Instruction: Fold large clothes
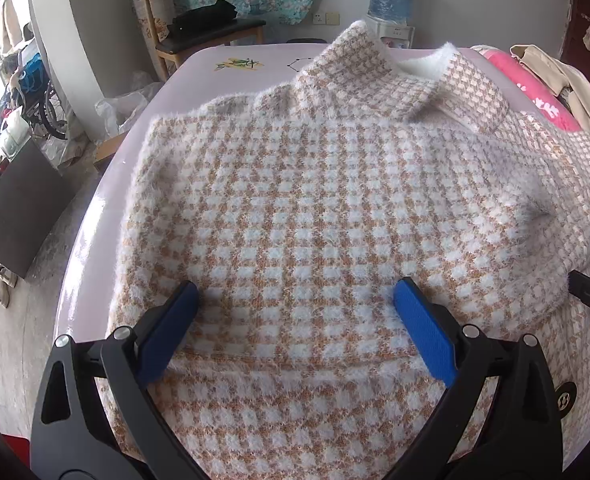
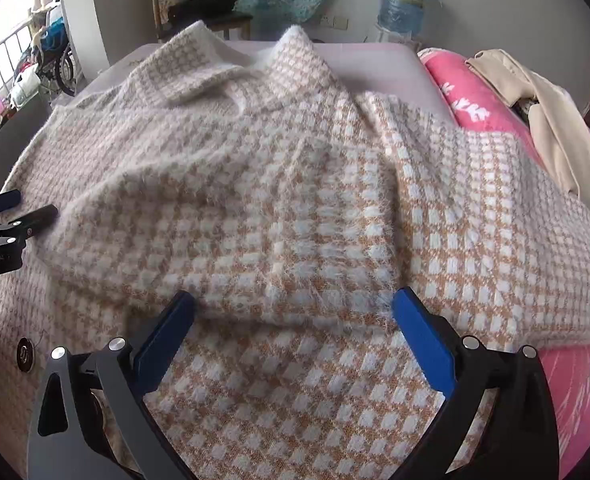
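I see the checked fuzzy coat [image 1: 295,184] spread flat on the pale pink bench [image 1: 223,60]. My left gripper [image 1: 295,300] and right gripper [image 2: 293,300] hover over it, jaws wide, gripping nothing.

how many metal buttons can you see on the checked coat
2: one button at the lower right of the left wrist view, beside the left gripper; one button at lower left of the right wrist view. More may be hidden under folds.
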